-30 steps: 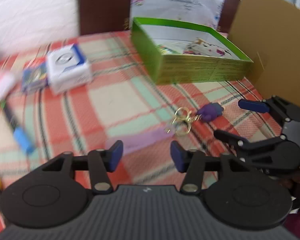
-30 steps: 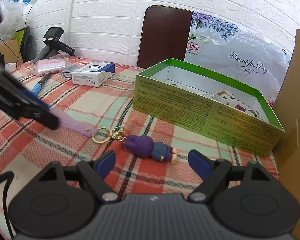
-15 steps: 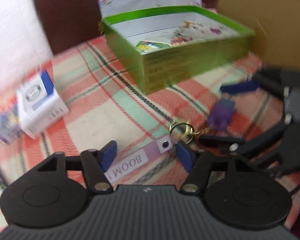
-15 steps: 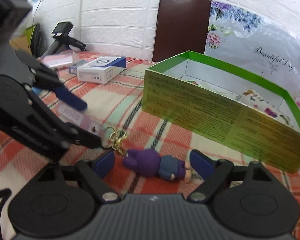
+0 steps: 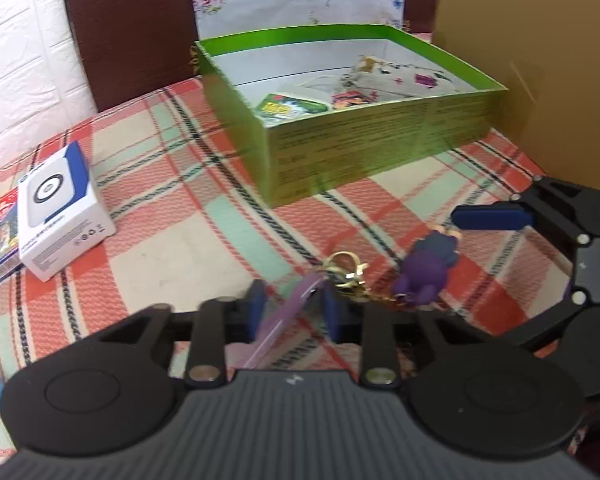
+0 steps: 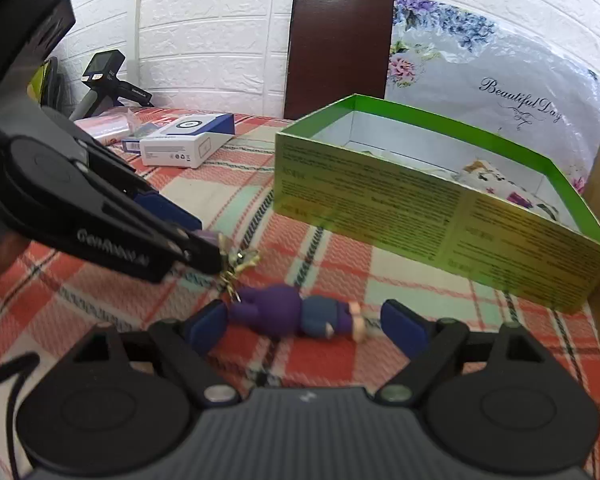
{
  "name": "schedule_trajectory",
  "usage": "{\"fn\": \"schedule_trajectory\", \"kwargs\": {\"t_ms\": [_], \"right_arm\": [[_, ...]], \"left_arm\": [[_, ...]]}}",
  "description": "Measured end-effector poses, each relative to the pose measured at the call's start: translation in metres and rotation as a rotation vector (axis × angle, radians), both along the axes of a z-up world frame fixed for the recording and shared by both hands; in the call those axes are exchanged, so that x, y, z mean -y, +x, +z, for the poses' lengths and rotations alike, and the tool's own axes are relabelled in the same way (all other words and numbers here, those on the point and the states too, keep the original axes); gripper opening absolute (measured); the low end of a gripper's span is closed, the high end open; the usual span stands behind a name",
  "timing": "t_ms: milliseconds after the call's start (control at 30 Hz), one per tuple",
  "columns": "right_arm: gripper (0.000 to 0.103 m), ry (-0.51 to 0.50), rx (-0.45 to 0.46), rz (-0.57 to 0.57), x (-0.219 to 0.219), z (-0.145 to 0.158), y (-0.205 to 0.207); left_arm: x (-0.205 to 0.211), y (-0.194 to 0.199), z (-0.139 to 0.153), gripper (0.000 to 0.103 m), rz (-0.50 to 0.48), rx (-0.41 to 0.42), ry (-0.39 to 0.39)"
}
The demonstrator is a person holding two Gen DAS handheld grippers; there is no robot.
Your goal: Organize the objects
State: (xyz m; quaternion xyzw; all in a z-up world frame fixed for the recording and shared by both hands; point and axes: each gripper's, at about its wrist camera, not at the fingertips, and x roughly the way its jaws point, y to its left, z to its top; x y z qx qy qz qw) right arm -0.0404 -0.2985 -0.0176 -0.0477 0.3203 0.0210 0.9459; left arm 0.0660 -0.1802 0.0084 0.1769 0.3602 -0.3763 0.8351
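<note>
Here, left hand-held gripper (image 5: 292, 310) just closing on purple strap (image 5: 284, 316) — figure (image 6: 296, 314) (lying flat) between right hand-held gripper's (image 6: 306, 330) wide-open jaws.

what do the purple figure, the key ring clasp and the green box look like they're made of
Purple figure: probably soft rubber or PVC, matte, with rounded moulded shapes and flat colour blocks.
Key ring clasp: metal, gold-toned and shiny, catching bright highlights.
Green box: printed cardboard, thin straight walls with a white inside, outer face slightly glossy with fine print.

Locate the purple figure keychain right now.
The purple figure lies flat on the plaid tablecloth, between the right gripper's open fingers, in front of the green box.
</note>
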Motion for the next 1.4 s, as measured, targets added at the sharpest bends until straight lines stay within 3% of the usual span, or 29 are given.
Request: {"fn": "schedule_trajectory", "kwargs": {"t_ms": [33,67,133,233,367,567,967,1167,1400], "right_arm": [[0.086,0.016,-0.006,-0.005,0.003,0.000,0.000],[0.078,0.037,-0.015,-0.008,0.005,0.000,0.002],[0.070,0.083,-0.020,-0.003,0.005,0.001,0.002],[0.070,0.057,0.007,0.003,-0.004,0.005,-0.003],[0.070,0.032,0.105,0.014,-0.013,0.022,-0.018],[0.070,-0.003,0.246,-0.009,-0.014,0.049,-0.026],[0.070,-0.079,0.486,-0.157,0.019,0.103,0.036],[0.070,-0.050,0.483,-0.256,0.059,0.098,0.074],[0.072,-0.033,0.382,-0.309,0.094,0.063,0.106]], "left_arm": [[0.000,-0.002,0.000,0.019,-0.003,-0.003,-0.003],[0.001,-0.003,0.000,0.013,-0.004,-0.008,-0.007],[0.000,-0.006,0.001,0.012,-0.001,-0.033,-0.027],[-0.005,-0.013,0.008,0.010,-0.008,-0.080,-0.083],[-0.010,-0.029,0.030,0.010,-0.017,-0.021,-0.123],[-0.010,-0.025,0.063,0.010,0.003,-0.013,-0.190],[0.062,0.021,0.137,0.010,-0.011,0.140,-0.240],[0.108,0.052,0.125,0.010,-0.017,0.131,-0.215],[0.137,0.084,0.092,0.011,-0.001,0.074,-0.168]]}}
